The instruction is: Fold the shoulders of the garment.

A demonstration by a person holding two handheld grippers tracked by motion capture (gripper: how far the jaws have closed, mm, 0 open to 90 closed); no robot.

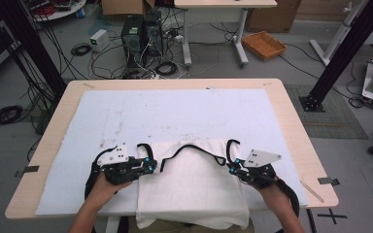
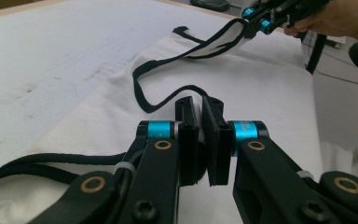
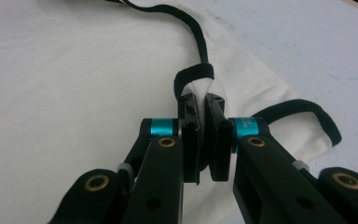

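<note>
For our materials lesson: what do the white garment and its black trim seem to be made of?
White garment: soft matte woven or knit cloth, probably cotton; it creases and drapes over the table edge. Black trim: flexible fabric binding, matte, curling in loose loops.

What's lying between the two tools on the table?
In the high view, the white garment with its sagging black-trimmed neckline spans from the left tool to the right tool.

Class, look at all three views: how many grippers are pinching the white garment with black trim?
2. The left gripper is shut on the white garment at its upper left corner; the right gripper is shut on its upper right corner, at the black trim.
</note>
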